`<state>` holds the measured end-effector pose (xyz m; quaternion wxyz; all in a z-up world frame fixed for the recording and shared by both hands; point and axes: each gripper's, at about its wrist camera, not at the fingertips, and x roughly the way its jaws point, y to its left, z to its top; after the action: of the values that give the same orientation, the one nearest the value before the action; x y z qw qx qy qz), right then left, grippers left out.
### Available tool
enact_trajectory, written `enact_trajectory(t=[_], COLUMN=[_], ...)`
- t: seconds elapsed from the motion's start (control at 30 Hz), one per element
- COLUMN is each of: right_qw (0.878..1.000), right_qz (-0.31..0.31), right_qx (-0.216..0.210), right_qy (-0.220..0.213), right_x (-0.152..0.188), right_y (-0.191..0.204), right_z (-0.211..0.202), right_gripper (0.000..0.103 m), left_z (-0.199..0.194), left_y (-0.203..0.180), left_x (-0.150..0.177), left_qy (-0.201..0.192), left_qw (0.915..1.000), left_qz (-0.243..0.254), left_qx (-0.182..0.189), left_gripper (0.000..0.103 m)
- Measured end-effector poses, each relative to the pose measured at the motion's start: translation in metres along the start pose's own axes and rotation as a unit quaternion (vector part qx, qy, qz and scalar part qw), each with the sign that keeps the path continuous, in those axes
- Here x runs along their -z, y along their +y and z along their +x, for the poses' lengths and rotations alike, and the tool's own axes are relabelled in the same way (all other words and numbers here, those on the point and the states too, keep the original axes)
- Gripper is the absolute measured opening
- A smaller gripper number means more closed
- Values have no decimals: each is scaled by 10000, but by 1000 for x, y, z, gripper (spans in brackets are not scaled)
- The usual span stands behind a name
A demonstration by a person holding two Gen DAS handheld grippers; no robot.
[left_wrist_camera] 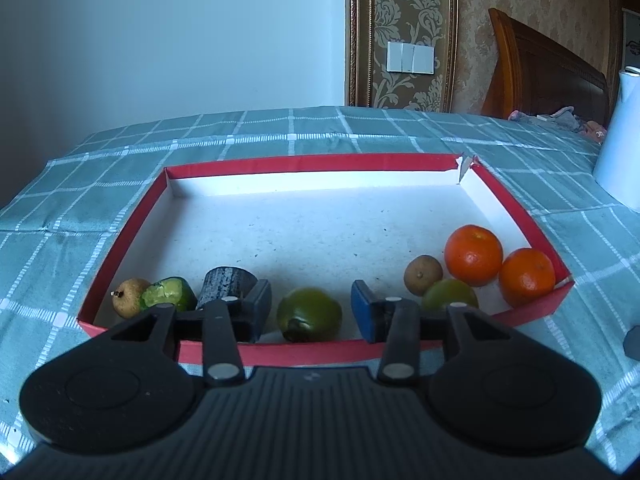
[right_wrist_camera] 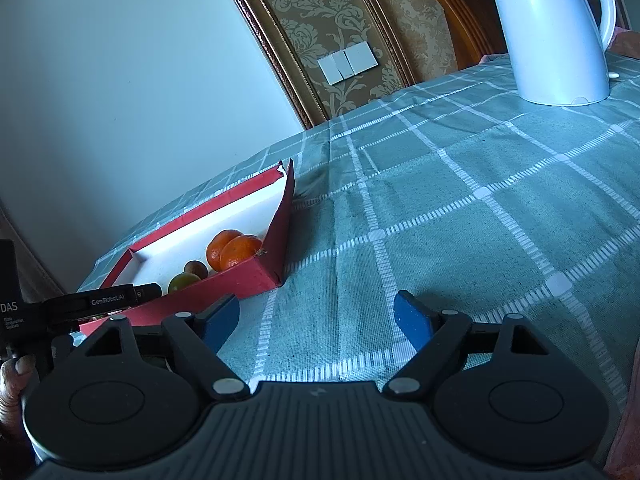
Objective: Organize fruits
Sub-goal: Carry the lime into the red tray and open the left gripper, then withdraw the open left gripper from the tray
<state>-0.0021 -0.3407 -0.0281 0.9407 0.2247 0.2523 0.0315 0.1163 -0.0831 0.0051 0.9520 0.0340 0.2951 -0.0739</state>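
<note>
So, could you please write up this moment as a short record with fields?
Container: red box with a white inside, on a green checked tablecloth
Right corner: two oranges, a small brown fruit, a green fruit
Left corner: brown fruit, bitten green fruit, dark cylinder
Left claw: open around a green fruit, pads clear of it
Right claw: open, empty, over the cloth beside the box
Background: white kettle

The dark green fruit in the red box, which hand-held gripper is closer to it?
Left. The left hand-held gripper straddles the dark green fruit; the right hand-held gripper hovers over tablecloth outside the box.
</note>
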Motion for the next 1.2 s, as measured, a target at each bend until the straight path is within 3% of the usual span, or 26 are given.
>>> enact_trajectory(t=[0.2,0.27,0.33,0.57,0.87,1.03,1.2], right_qw=[10000,10000,10000,10000,9998,9905,9647], right_qz=[4,0,-1,0,-199,-1334,-2481], right_qx=[-4,-1,-1,-3,-24,-318,-837], right_qy=[-1,0,1,2,81,54,264], right_x=[0,0,0,0,-1,8,23], right_y=[0,0,0,0,6,45,96], right_z=[0,0,0,0,2,-6,-10], right_gripper=[85,85,85,85,87,87,87], left_z=[-21,-32,-45,-84,-92,-74,-72], left_y=[-3,-6,-6,14,80,108,114], left_x=[1,2,3,12,51,62,63], left_qy=[-221,-399,-659,-894,-622,-227,-220], left_qw=[9997,9991,9973,9957,9949,9915,9912], left_qz=[32,125,227,139,-543,-1008,-1146], left_qx=[73,-29,-214,-182,-575,-796,-626], left_gripper=[63,85,94,97,103,103,103])
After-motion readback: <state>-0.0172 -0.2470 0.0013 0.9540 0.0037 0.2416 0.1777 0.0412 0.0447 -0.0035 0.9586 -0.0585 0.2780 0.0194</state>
